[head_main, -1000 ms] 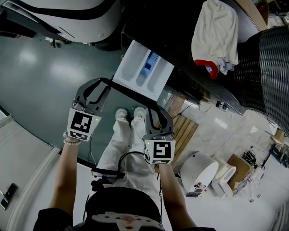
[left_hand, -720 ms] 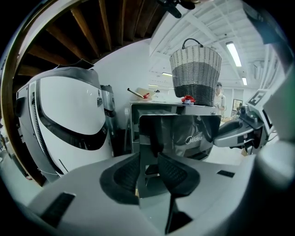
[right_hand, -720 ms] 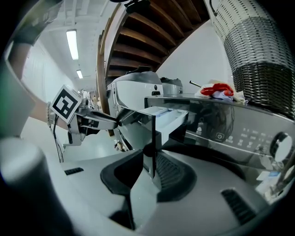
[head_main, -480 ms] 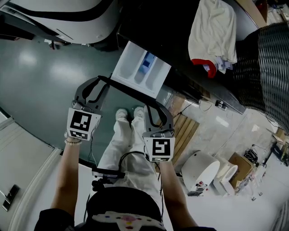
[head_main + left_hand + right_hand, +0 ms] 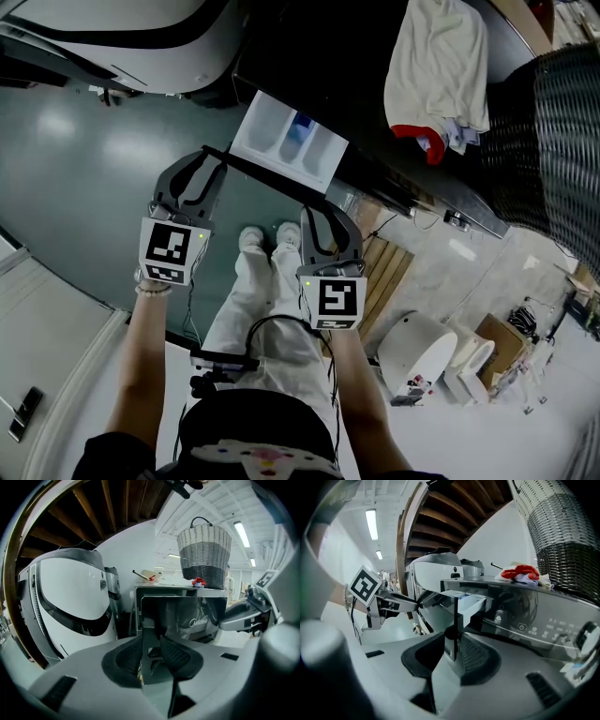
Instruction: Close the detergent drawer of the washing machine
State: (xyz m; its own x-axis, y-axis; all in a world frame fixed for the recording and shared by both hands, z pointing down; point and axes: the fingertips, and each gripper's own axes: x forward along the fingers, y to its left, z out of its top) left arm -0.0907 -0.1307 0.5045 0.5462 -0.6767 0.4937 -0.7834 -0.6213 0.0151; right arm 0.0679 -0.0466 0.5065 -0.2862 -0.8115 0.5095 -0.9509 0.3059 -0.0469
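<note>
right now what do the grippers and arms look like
The left gripper and right gripper: grey curved frames, ribbed dark pads, white cubes with black square markers. Black cable by the right one, whose jaws have just been opening, drawer front between them. Bare forearms.

Place: laundry corner in a large hall.
Shown by: washing machine (image 5: 534, 616), wicker basket (image 5: 204, 550), clothes (image 5: 436, 66) laid on top.
Overhead: strip light (image 5: 371, 523), wooden beams (image 5: 107, 503).

One left gripper (image 5: 214, 157) and one right gripper (image 5: 317, 208), one detergent drawer (image 5: 291, 141), one dark washing machine (image 5: 328, 56), one woven basket (image 5: 553, 141), one cream cloth (image 5: 436, 66), two white shoes (image 5: 251, 238) (image 5: 289, 234)
</note>
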